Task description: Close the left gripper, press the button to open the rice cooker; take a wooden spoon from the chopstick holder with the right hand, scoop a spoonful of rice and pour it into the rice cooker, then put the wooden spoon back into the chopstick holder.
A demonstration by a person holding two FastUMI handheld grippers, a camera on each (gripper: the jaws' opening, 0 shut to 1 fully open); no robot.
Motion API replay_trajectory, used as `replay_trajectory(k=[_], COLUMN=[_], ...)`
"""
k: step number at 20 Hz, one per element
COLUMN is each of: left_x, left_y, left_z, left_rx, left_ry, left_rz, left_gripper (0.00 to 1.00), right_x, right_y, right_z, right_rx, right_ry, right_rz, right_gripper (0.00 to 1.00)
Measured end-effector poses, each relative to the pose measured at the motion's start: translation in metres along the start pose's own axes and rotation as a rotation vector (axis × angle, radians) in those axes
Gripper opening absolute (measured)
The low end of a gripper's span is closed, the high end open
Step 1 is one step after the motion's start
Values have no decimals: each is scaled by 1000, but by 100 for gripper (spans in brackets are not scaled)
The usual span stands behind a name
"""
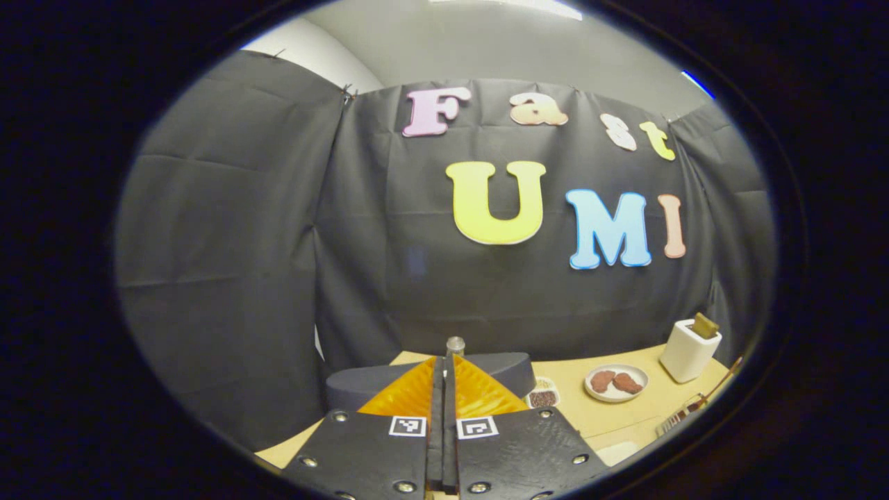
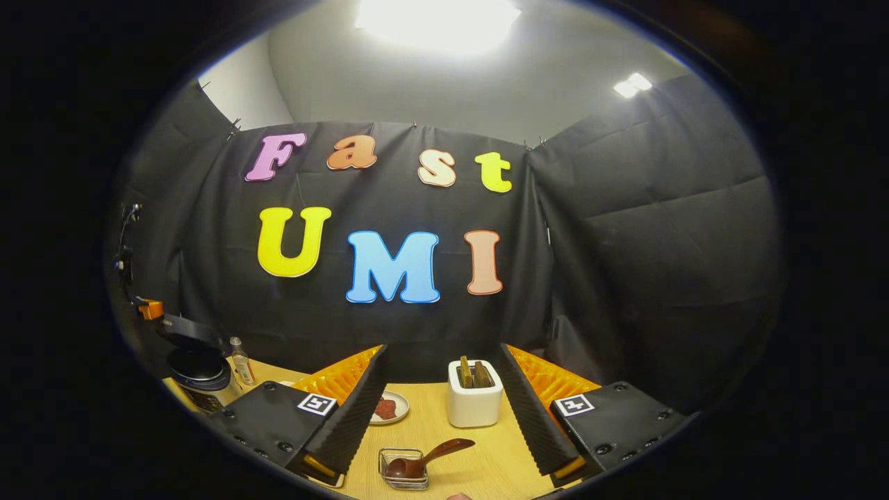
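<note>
In the right gripper view, the right gripper (image 2: 444,406) is seen spread wide. The wooden spoon (image 2: 425,458) lies in the wire chopstick holder (image 2: 404,469) at 6 o'clock, between the fingers, not touched. The rice cooker (image 2: 196,361), lid up, is seen at 9 o'clock. In the left gripper view, the left gripper (image 1: 444,389) is pressed together.
</note>
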State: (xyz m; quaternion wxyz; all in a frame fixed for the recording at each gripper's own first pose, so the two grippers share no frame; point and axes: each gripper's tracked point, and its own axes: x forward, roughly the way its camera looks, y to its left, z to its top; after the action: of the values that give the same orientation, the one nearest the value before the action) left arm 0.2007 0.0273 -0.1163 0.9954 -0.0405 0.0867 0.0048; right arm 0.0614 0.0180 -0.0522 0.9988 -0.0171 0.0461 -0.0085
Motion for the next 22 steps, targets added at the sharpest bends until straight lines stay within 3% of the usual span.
replay_trajectory(k=[3, 9, 22], left_x=[-18, -60, -136], left_y=[-2, 21, 64], left_z=[30, 72, 89], left_rx=[-27, -13, 28], left_ry=[-45, -134, -164], left_rz=[-12, 41, 138], left_gripper=[2, 78, 79], right_x=[7, 27, 57], right_y=[1, 1, -16], right_z=[-11, -47, -168], right_rx=[10, 42, 180], right_ry=[21, 94, 350], right_rz=[18, 44, 21], right_gripper=[97, 98, 98])
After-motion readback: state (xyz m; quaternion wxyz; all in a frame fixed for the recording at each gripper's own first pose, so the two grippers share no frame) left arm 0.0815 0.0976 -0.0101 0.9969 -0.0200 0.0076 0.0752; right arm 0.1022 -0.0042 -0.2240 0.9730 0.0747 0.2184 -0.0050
